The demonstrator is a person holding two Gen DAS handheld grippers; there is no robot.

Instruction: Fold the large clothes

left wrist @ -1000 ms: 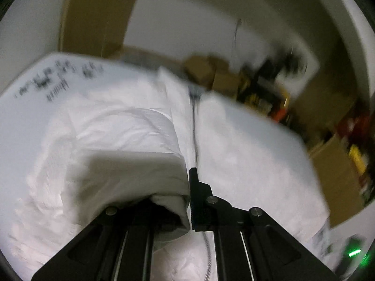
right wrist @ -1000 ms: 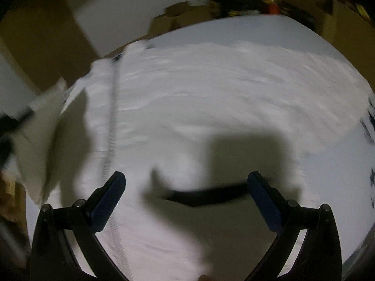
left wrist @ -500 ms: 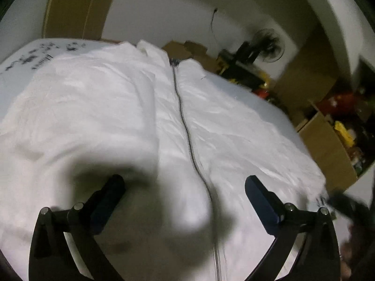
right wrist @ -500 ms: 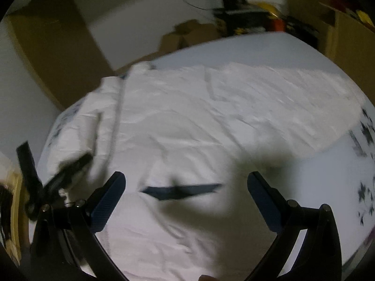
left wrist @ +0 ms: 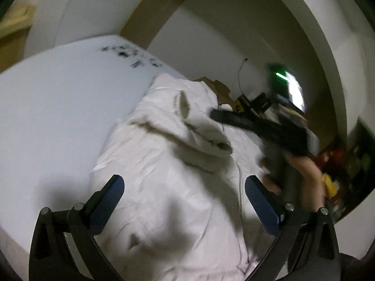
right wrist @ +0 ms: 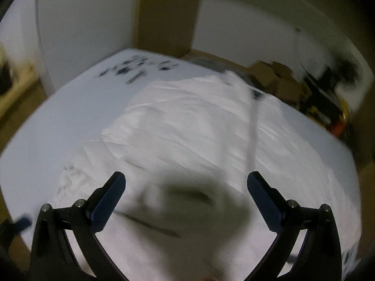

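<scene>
A big white table [right wrist: 58, 126] with black marks [right wrist: 138, 68] at its far end fills the room's middle. Behind the table stands a pale wall [right wrist: 86, 23] with a brown panel [right wrist: 167, 14]. Brown boxes [right wrist: 274, 75] sit on the floor past the table's far right corner. The light is dim

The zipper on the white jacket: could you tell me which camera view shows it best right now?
The left wrist view shows it best: the zipper runs as a thin dark line down the white jacket, fairly sharp. In the right wrist view it is only a pale streak, smeared by motion blur.
</scene>
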